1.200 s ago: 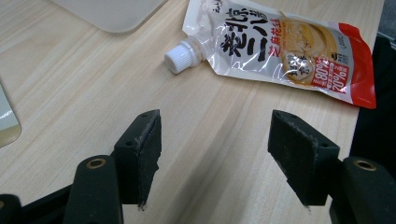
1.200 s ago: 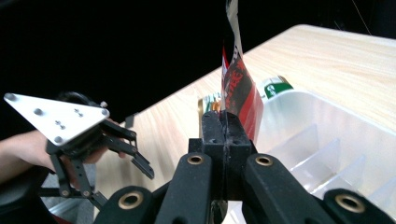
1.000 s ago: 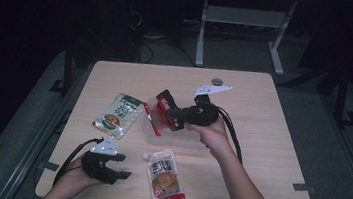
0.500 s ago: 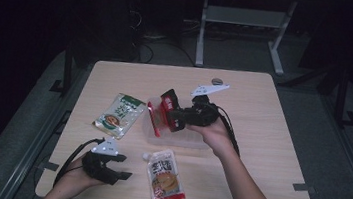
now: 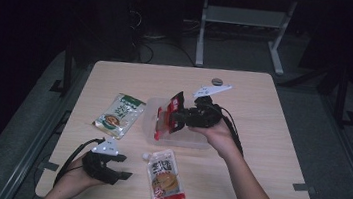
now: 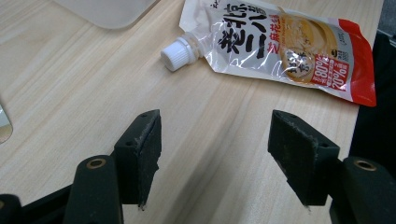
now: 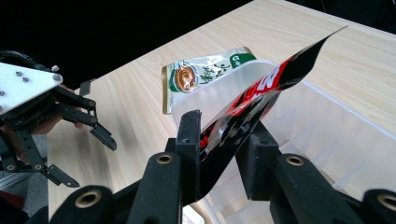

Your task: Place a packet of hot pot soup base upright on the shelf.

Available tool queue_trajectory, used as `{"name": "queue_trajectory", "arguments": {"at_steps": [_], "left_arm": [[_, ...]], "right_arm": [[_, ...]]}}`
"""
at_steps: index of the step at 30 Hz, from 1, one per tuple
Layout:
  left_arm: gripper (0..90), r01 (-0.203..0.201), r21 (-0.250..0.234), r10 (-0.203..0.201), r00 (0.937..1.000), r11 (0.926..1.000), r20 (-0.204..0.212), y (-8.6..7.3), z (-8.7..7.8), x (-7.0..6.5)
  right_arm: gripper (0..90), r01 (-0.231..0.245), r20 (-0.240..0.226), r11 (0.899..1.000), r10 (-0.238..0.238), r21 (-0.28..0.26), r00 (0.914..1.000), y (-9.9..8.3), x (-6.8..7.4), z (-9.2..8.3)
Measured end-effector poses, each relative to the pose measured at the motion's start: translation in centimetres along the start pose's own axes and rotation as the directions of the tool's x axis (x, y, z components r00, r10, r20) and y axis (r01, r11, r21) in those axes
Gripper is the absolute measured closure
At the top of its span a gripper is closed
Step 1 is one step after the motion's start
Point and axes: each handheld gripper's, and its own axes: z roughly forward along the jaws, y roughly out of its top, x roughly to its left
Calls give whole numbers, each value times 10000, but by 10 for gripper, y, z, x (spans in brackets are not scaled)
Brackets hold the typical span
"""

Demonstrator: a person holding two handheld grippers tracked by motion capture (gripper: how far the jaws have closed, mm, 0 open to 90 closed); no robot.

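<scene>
- High view dim, room around the tabletop [image 5: 270, 140] nearly black.
- Claw views brighter, evenly lit.
- Glare on the spouted pouch [image 6: 280, 42].
- Near claws slightly soft.

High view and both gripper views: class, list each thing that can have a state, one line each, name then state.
Red-and-black pouch: upright over the clear bin, between the right gripper's fingers, which have just been opening.
Clear bin: open-topped, on the table.
Green pouch: lying flat beside the bin.
Spouted pouch: lying flat, white cap on.
Right gripper: part open around the pouch.
Left gripper: open, nothing between its fingers.
</scene>
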Motion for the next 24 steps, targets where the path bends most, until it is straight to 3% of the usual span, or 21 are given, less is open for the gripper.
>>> {"name": "queue_trajectory", "arguments": {"at_steps": [5,7,17,24], "left_arm": [[346,13,7,-13,10000,10000,-6,0,0,0],[346,14,1,-14,10000,10000,-19,0,1,0],[346,100,-20,-100,9999,9999,5,-1,0,1],[346,-2,48,2,10000,10000,20,0,1,1]], "right_arm": [[762,-38,-4,10000,38,-86,10000,0,-1,1],[826,-120,60,9996,121,-259,9999,1,-1,3],[889,-386,27,9971,389,-654,9992,4,-6,18],[891,-295,19,9983,296,-508,9996,5,-6,31]]}}
